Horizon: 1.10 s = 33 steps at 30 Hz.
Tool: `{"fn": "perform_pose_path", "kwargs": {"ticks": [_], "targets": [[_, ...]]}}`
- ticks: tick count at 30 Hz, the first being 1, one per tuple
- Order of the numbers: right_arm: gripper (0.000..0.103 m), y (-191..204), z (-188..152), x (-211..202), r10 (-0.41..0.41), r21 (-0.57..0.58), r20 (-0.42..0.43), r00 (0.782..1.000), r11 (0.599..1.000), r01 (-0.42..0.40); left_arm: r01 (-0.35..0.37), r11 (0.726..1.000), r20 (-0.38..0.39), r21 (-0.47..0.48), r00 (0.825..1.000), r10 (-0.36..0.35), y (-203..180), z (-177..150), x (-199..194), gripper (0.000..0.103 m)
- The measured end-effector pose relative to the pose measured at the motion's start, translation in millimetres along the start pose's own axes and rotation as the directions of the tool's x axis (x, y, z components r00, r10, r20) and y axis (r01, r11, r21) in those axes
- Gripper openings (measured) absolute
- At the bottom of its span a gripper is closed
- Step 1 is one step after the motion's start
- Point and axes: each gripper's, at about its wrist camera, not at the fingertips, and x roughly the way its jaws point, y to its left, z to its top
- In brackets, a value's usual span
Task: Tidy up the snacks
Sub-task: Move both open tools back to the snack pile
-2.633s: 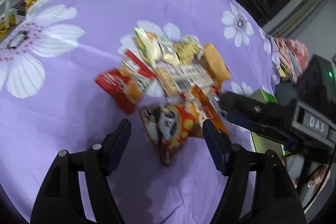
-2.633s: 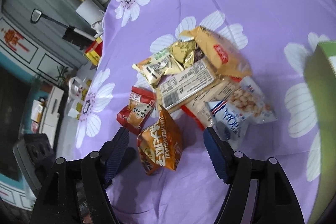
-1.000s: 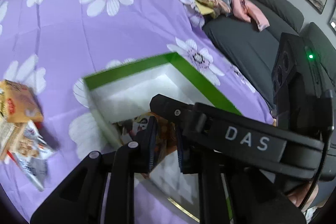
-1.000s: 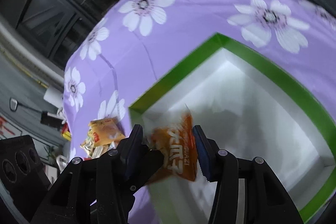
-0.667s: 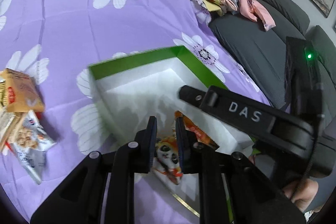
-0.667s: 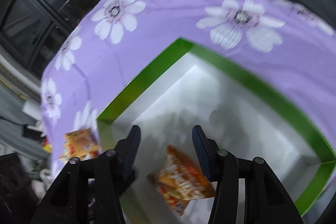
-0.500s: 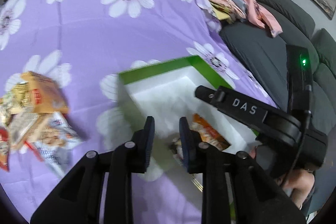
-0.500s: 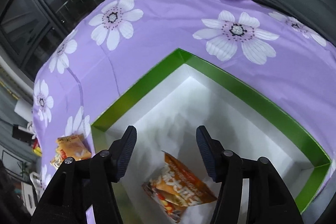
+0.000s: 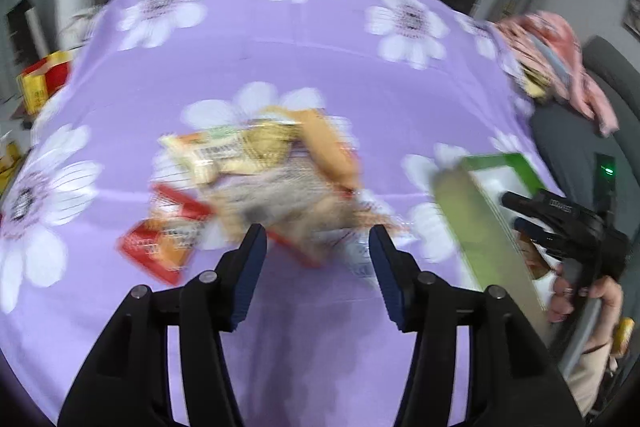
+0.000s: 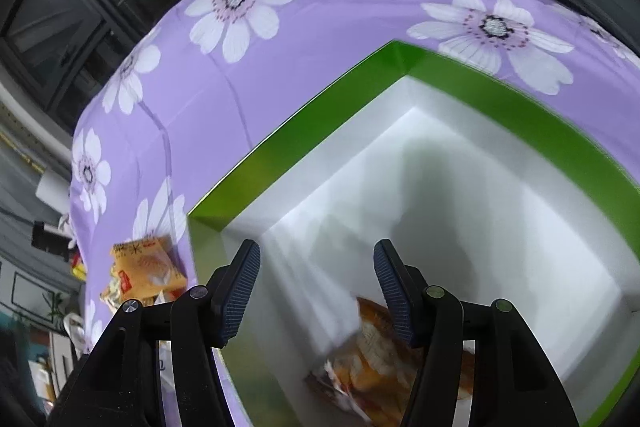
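Observation:
A blurred pile of snack packets (image 9: 260, 183) lies on the purple flowered cloth (image 9: 280, 47), with a red packet (image 9: 160, 247) at its left. My left gripper (image 9: 316, 251) is open and empty just in front of the pile. The green box (image 10: 440, 67) with white inside shows at the right of the left wrist view (image 9: 480, 227). My right gripper (image 10: 316, 283) is open and empty above the box. An orange snack packet (image 10: 368, 367) lies on the box floor below it. An orange packet of the pile (image 10: 144, 271) lies left of the box.
A sofa (image 9: 580, 139) with pink clothes (image 9: 560, 51) stands at the right. Red and yellow boxes (image 9: 40, 83) sit beyond the cloth's left edge. My right gripper body and the hand holding it (image 9: 568, 227) show over the box in the left wrist view.
Both grippers carried snack packets to the green box and let them go inside. My left gripper has since opened and swung back left to the pile. My right gripper stays over the box.

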Motion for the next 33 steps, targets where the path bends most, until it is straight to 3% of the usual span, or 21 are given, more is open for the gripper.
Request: {"fn": "perform_pose_path", "kwargs": {"ticks": [5,12,16,20,23,25,26,28,29,30,33], "targets": [[0.06,9.5,-4.3,11.2,0.041,0.002,-0.034,0.999,0.999,-0.041,-0.052,0.992,0.022,-0.115,0.998,0.055,48.6,-3.5,-3.9,0.053],[0.06,25.3,-10.8,17.5,0.055,-0.046,-0.066,0.996,0.997,-0.058,-0.128,0.972,0.011,-0.198,0.991,0.133,81.4,-5.3,-1.3,0.053],[0.06,26.3,-12.9,19.3,0.104,-0.04,-0.084,0.991,0.993,-0.108,-0.138,0.961,-0.005,-0.239,0.99,0.14,96.7,-5.9,-1.3,0.054],[0.06,33.4,-15.6,19.5,0.095,-0.055,-0.085,0.992,0.993,-0.1,-0.153,0.954,0.004,-0.256,0.987,0.16,104.6,-4.5,-5.0,0.066],[0.06,39.2,-15.9,11.6,0.052,-0.082,-0.052,0.997,0.995,-0.056,-0.167,0.95,-0.003,-0.265,0.985,0.172,110.2,-4.9,-6.3,0.067],[0.06,47.9,-16.3,-5.0,-0.001,-0.119,0.027,1.0,0.993,0.005,-0.16,0.947,-0.019,-0.278,0.987,0.162,116.9,-5.8,-4.3,0.078],[0.06,52.9,-17.0,-12.4,-0.006,-0.132,0.059,0.998,0.991,0.013,-0.154,0.946,-0.023,-0.285,0.988,0.154,119.4,-5.9,-3.4,0.079],[0.061,68.5,-20.0,-30.5,0.041,-0.167,0.104,0.994,0.986,-0.024,-0.136,0.941,-0.034,-0.309,0.991,0.133,125.9,-5.8,-1.5,0.079],[0.068,74.7,-21.4,-33.8,0.066,-0.179,0.1,0.993,0.983,-0.047,-0.126,0.937,-0.037,-0.326,0.992,0.12,129.5,-5.7,-0.2,0.079],[0.074,84.9,-23.4,-35.8,0.105,-0.197,0.081,0.991,0.977,-0.088,-0.118,0.934,-0.041,-0.337,0.993,0.111,131.9,-5.2,1.3,0.079],[0.075,133.5,-37.7,-29.0,0.249,-0.29,-0.05,0.967,0.923,-0.253,-0.109,0.926,-0.068,-0.363,0.994,0.09,138.1,-4.2,7.2,0.079]]}}
